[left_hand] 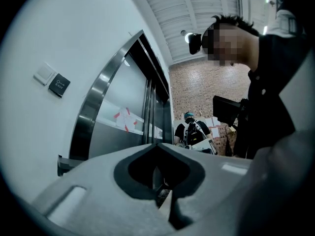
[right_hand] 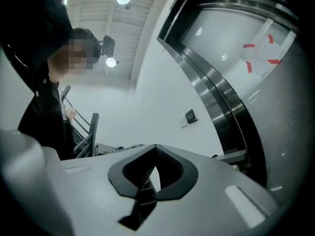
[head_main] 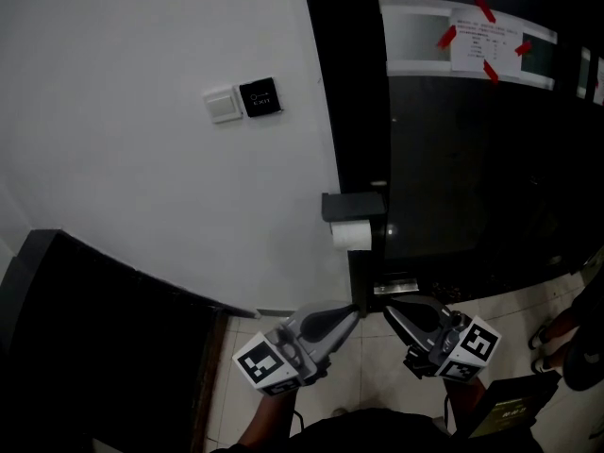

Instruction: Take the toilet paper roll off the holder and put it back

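Observation:
A white toilet paper roll (head_main: pixel 351 235) hangs under a black holder (head_main: pixel 354 206) fixed to the dark door frame. Both grippers are held low, below the roll and apart from it, with their tips pointing up toward it. My left gripper (head_main: pixel 353 314) is shut with nothing between its jaws, and in the left gripper view (left_hand: pixel 157 146) its tips meet. My right gripper (head_main: pixel 388 311) is also shut and empty, its tips together in the right gripper view (right_hand: pixel 156 149). The holder's edge shows at the left in the left gripper view (left_hand: pixel 62 164) and at the right in the right gripper view (right_hand: pixel 235 156).
A white switch (head_main: pixel 224 105) and a black panel (head_main: pixel 260 96) sit on the white wall. A dark metal door (head_main: pixel 472 168) carries a notice taped in red (head_main: pixel 483 40). A dark ledge (head_main: pixel 85 347) fills the lower left. A person's feet (head_main: pixel 557 333) stand at the right.

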The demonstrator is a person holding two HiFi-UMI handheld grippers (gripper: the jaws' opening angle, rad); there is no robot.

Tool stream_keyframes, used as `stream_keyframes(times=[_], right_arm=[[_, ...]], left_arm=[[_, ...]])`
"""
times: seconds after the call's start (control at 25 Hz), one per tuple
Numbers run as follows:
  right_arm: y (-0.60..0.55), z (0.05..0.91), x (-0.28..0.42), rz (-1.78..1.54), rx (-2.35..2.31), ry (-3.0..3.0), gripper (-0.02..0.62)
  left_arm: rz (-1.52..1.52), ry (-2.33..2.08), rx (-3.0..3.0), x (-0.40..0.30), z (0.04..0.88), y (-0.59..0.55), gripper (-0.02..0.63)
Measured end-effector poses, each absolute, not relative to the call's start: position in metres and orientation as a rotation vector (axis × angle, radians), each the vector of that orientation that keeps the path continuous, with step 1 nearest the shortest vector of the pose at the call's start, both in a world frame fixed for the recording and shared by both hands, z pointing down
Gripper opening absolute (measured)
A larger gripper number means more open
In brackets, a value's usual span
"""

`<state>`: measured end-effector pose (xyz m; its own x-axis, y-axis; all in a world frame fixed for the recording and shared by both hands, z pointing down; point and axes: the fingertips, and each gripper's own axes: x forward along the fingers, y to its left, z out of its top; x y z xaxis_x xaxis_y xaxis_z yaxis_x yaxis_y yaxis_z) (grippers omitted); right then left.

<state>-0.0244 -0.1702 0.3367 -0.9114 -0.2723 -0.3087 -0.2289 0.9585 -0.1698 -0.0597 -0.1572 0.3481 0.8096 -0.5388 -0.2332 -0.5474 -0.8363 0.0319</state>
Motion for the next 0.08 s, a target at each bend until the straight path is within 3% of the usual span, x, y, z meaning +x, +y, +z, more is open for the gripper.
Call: stream_keyframes(times=[0.08], right_arm=[[-0.1677, 0.3422, -0.0236, -0.203, -0.364, 2.790, 0.002]], left_arm=[[0.373, 0.885, -2.954, -0.0598, 0.3466, -0.1544, -0.005]])
